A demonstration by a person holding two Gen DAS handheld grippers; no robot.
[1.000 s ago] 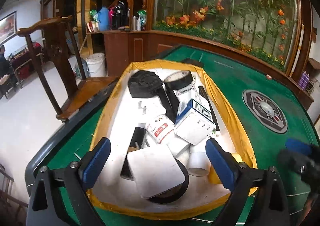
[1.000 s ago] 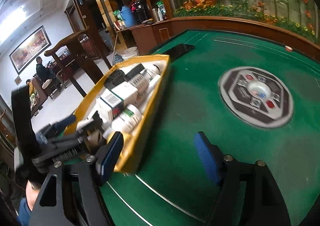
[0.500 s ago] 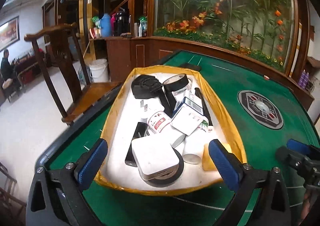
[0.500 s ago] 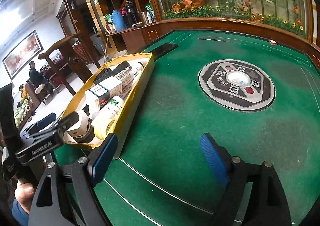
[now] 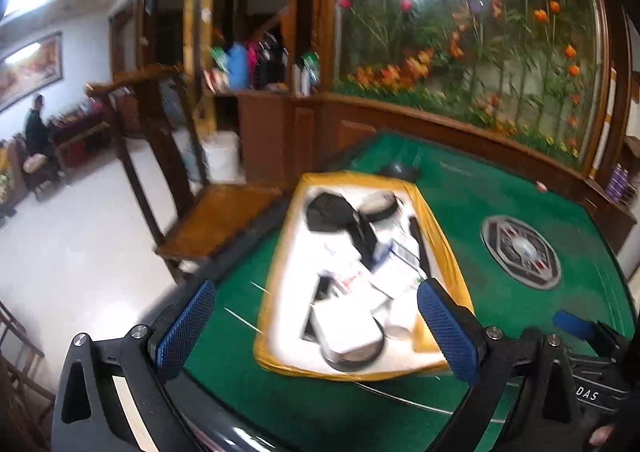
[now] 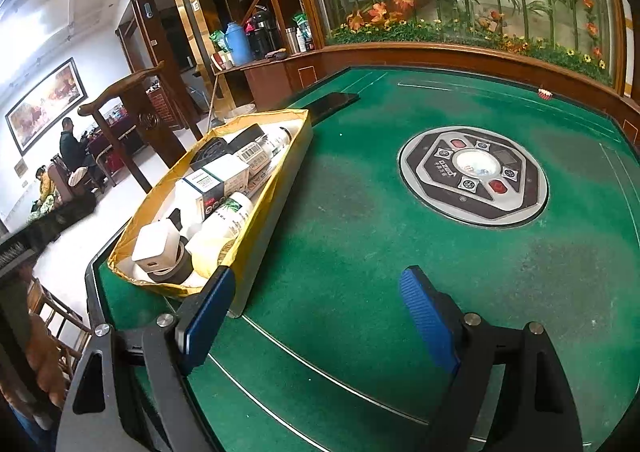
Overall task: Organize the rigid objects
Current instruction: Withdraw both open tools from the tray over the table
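Observation:
A yellow-rimmed tray (image 5: 280, 260) with a white floor lies on the green table, full of rigid items. In it are a white square adapter (image 5: 346, 332) on a black tape roll, a black round piece (image 5: 328, 207), white boxes and a white bottle (image 6: 226, 215). My left gripper (image 5: 316, 286) hangs open above and short of the tray's near end, holding nothing. The left wrist view is blurred. My right gripper (image 6: 318, 276) stands open and empty over bare felt just right of the tray (image 6: 276, 183). One of its blue pads (image 5: 574, 326) shows at the lower right of the left wrist view.
A round grey and black control panel (image 6: 474, 175) sits in the table's middle. A flat black slab (image 6: 334, 101) lies beyond the tray's far end. A wooden chair (image 5: 160, 155) stands left of the table. A wooden ledge runs along the far side, and people sit far off left.
My left gripper has drawn back and up from the tray, which now looks smaller and farther. It has left the right wrist view. The right gripper's jaws stand slightly wider.

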